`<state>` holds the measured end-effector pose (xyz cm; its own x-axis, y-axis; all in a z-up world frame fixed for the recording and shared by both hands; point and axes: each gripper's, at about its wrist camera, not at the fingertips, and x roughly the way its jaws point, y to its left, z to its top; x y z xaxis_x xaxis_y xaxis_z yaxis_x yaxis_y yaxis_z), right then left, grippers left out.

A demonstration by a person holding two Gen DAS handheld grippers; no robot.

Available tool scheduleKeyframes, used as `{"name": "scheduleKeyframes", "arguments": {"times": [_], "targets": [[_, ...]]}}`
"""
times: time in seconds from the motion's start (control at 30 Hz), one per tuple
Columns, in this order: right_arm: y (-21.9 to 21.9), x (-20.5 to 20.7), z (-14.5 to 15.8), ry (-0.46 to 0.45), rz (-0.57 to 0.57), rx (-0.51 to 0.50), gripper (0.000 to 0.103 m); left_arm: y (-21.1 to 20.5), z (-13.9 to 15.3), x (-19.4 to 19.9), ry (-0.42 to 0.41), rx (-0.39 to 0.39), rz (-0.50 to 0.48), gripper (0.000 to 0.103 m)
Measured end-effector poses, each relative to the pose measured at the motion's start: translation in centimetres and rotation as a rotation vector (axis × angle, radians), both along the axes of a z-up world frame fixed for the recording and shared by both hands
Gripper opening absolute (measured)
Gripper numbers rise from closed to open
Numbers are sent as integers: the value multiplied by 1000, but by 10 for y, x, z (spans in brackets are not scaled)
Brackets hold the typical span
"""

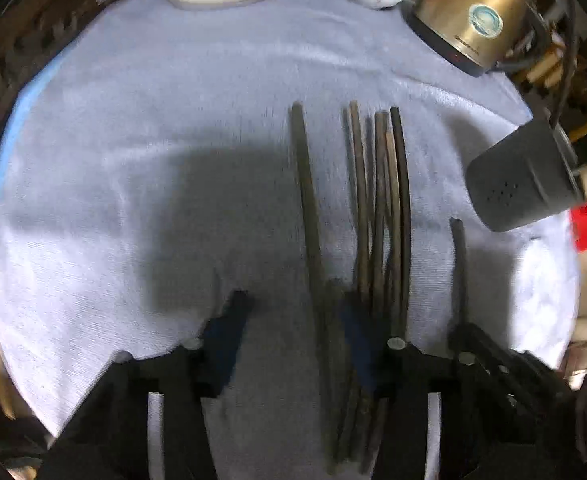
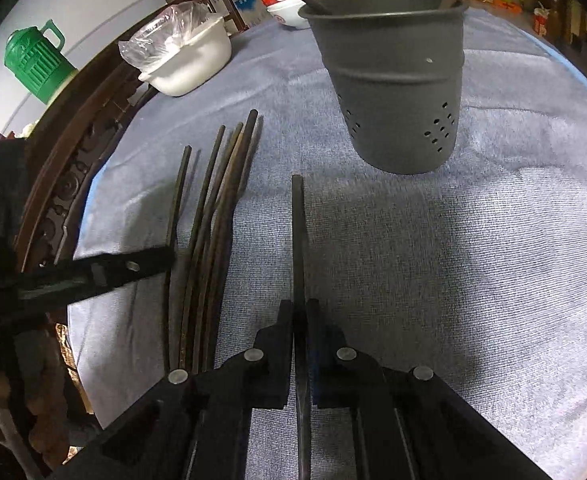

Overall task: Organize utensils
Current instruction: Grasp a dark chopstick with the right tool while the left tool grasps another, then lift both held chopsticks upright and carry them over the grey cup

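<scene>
Blue-grey cloth (image 2: 453,280) covers the whole counter, so thin sticks sink in a bit and could roll when nudged. Over on the left, the left gripper (image 1: 293,300) has its jaws apart, straddling a lone chopstick (image 1: 303,184) without pinching it. One finger sits right up against the bundle of chopsticks (image 1: 381,208), so I'd guess closing could snag a neighbour or scatter the pile. Further right, the right gripper (image 2: 299,306) has its jaws clamped on a single chopstick (image 2: 298,232), gripped well down its length with a long bit sticking out front. Can't tell if it's off the cloth yet. That overhang could swivel in the pinch, and the tip might clip the rim of the grey holder (image 2: 397,92) and knock it over.
</scene>
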<state>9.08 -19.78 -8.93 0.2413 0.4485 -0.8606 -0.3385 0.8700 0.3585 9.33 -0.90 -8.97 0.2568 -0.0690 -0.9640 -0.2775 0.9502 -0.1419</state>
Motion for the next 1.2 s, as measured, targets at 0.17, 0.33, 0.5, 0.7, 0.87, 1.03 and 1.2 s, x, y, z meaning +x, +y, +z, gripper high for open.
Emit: {"name": "scheduleKeyframes", "arguments": {"times": [0.17, 0.33, 0.5, 0.7, 0.87, 1.03, 1.2], "targets": [[1, -1, 2, 11, 51, -23, 8, -3, -2, -12, 53, -22, -104, 6], [2, -11, 4, 26, 128, -85, 8, 6, -1, -52, 65, -71, -123, 6], [9, -7, 6, 50, 140, -122, 10, 10, 3, -59, 53, -132, -117, 41], [20, 12, 19, 28, 114, -158, 12, 21, 17, -34, 5, -80, -89, 51], [41, 29, 9, 70, 143, -195, 13, 24, 8, -20, 53, -58, -79, 49], [50, 31, 8, 66, 178, -218, 10, 21, 4, -5, 98, -52, -104, 6], [51, 32, 6, 79, 219, -232, 9, 29, 2, 3, 127, -95, -121, 5]]}}
